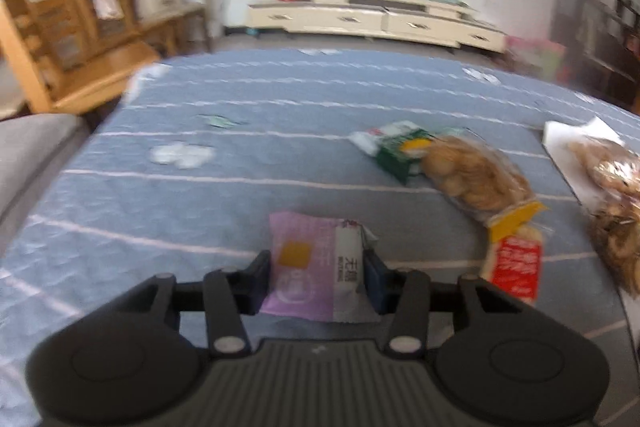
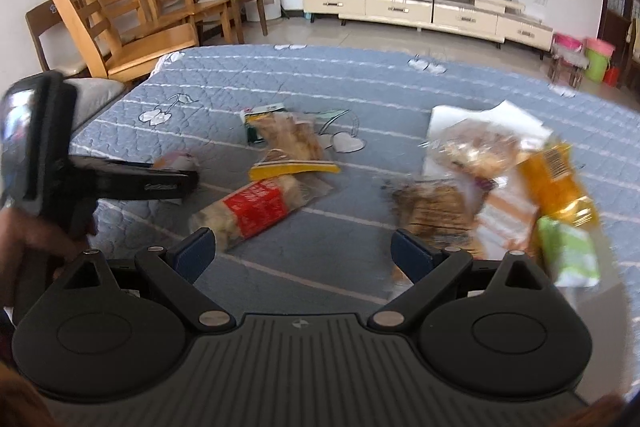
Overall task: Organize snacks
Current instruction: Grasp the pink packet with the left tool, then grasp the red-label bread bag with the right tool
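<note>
My left gripper (image 1: 318, 279) is shut on a purple and white snack packet (image 1: 304, 251), which lies low over the blue quilted cover (image 1: 180, 195). In the right wrist view the left gripper (image 2: 180, 183) reaches in from the left, held by a hand. My right gripper (image 2: 302, 245) is open over bare cover with nothing between its fingers. Ahead of it lie a red-labelled pack (image 2: 256, 207) and a clear biscuit bag (image 2: 288, 143) with a yellow strip. To its right a pile holds brown cookies (image 2: 432, 207), an orange packet (image 2: 556, 183) and a green packet (image 2: 568, 251).
A white sheet (image 2: 480, 115) lies under the far part of the pile. A green box (image 1: 400, 151) sits beside the biscuit bag. Wooden chairs (image 2: 120, 23) stand at the far left edge, and a cream cabinet (image 2: 420, 7) lines the back wall.
</note>
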A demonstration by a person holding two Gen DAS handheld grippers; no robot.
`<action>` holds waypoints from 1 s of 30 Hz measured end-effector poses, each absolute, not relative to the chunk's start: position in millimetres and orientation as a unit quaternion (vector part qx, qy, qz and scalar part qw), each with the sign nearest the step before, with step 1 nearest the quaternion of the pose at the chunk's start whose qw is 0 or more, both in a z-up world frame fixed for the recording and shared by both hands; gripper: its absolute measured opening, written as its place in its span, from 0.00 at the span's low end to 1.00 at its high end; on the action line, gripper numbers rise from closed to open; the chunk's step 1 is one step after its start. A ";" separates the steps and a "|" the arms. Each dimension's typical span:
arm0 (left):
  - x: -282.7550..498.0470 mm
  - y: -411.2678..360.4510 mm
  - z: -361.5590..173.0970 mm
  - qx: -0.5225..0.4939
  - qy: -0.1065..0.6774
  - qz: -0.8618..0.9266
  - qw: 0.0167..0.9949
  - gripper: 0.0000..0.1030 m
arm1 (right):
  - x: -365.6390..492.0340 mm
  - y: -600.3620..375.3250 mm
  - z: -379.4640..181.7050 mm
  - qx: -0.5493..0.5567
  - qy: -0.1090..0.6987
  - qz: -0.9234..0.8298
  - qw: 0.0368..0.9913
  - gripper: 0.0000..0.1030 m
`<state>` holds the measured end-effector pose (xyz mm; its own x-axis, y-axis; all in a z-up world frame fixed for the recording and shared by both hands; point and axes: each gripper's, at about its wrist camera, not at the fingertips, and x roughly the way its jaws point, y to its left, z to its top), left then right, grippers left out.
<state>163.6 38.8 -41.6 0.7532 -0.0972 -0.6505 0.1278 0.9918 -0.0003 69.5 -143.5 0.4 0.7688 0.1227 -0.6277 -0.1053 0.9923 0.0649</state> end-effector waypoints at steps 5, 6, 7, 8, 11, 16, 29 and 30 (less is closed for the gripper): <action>132.4 58.4 -31.0 0.002 0.334 -0.028 0.942 0.45 | 103.0 -129.8 -14.4 0.061 0.358 0.061 0.930 1.00; 128.4 60.2 -29.6 0.001 0.331 -0.027 0.943 0.45 | 110.9 -124.7 -18.0 0.064 0.363 0.055 0.928 1.00; 123.3 62.1 -28.2 0.000 0.329 -0.024 0.944 0.45 | 118.7 -119.5 -21.7 0.065 0.366 0.047 0.927 1.00; 119.3 64.0 -26.7 -0.001 0.326 -0.021 0.945 0.45 | 126.7 -114.7 -25.4 0.064 0.369 0.037 0.926 1.00; 112.6 70.8 -24.3 -0.014 0.323 -0.013 0.946 0.45 | 146.6 -103.6 -35.6 0.062 0.379 0.016 0.923 1.00; 105.8 73.6 -22.7 -0.019 0.319 -0.013 0.947 0.45 | 160.6 -99.1 -45.0 0.064 0.383 -0.004 0.922 0.85; 78.7 62.3 -8.3 -0.021 0.304 -0.028 0.952 0.45 | 90.6 -161.0 -30.7 0.062 0.362 0.045 0.929 0.46; 75.9 60.5 -6.6 -0.020 0.302 -0.030 0.953 0.45 | 84.9 -164.5 -29.2 0.062 0.361 0.047 0.929 0.46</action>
<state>75.9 60.5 -6.6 0.8161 -0.0681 -0.5738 0.0444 0.9975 -0.0553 84.9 -164.5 -29.2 0.7354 0.1328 -0.6645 -0.0434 0.9878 0.1493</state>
